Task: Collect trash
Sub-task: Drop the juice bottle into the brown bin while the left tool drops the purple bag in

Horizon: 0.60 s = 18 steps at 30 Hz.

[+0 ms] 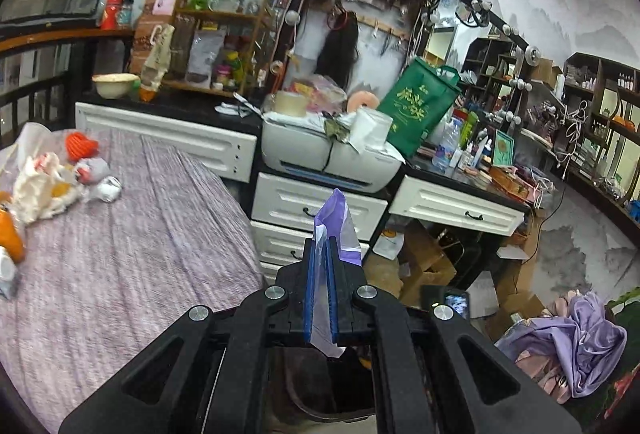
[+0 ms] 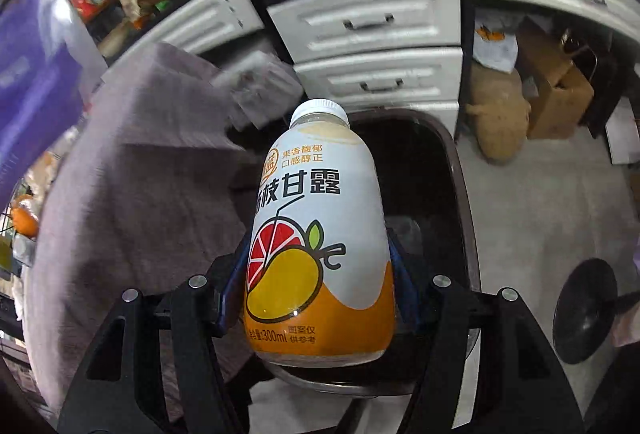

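My left gripper [image 1: 323, 246] is shut on a purple and clear plastic wrapper [image 1: 336, 222], which sticks out past the blue pads. It hangs over the edge of the grey-covered table [image 1: 132, 234], with a dark bin rim [image 1: 316, 410] below it. On the table's far left lies a heap of crumpled tissues and wrappers [image 1: 48, 182] with an orange bottle [image 1: 12, 238]. My right gripper [image 2: 318, 254] is shut on a white and orange juice bottle [image 2: 320, 242] with a white cap. That bottle hangs over the open dark trash bin [image 2: 460, 170].
White drawers [image 2: 368, 22] and a white printer [image 1: 332, 150] stand behind the bin. Cardboard boxes [image 2: 556, 90] and a burlap sack [image 2: 496, 114] sit on the floor to the right. A black round stand base [image 2: 584, 310] is near the bin. Purple cloth [image 1: 576, 342] lies on the floor.
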Tool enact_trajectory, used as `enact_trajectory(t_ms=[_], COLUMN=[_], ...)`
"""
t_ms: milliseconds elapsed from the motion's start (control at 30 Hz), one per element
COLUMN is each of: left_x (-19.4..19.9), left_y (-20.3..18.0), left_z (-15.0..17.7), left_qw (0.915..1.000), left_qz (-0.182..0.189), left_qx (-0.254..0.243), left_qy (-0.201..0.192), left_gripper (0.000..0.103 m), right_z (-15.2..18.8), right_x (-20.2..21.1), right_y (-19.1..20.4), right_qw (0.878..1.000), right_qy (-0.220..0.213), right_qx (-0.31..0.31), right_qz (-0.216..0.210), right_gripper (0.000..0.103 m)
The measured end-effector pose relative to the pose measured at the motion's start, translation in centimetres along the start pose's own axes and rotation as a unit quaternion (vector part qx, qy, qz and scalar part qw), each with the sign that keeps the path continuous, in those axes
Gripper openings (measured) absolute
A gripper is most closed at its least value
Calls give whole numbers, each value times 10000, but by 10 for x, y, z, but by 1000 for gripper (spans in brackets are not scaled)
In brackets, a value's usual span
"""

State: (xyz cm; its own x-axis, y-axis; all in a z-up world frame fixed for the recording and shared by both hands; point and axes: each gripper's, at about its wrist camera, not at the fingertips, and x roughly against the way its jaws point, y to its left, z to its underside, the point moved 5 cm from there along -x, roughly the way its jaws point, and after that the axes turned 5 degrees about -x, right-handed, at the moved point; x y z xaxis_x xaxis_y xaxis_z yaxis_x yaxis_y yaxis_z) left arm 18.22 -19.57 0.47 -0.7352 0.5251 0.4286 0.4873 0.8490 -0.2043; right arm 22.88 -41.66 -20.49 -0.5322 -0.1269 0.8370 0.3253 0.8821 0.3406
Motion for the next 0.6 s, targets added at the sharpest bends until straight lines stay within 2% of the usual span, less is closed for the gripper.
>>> enact_trajectory(t_ms=[200,333,467,600], left_x=[-33,-52,-67,-77], left_y=[-13,-18,-21,-22], left_z=[14,26,38,49], left_qw=[9995,9985,9972,9958], left_qz=[-38,-83,-111,-149], left_qx=[-30,-117,-176,-233], left_qy=[302,520,721,871], left_gripper=[7,7,7,7], right_z=[22,30,31,30], right_x=[-48,-64,-72,-66], right_y=[-25,-27,-26,-27], right_qw=[9989,9980,9976,9983], right_qy=[341,511,589,478], right_qx=[-176,-125,-189,-168], right_qz=[264,358,323,288], right_gripper=[62,62,61,61])
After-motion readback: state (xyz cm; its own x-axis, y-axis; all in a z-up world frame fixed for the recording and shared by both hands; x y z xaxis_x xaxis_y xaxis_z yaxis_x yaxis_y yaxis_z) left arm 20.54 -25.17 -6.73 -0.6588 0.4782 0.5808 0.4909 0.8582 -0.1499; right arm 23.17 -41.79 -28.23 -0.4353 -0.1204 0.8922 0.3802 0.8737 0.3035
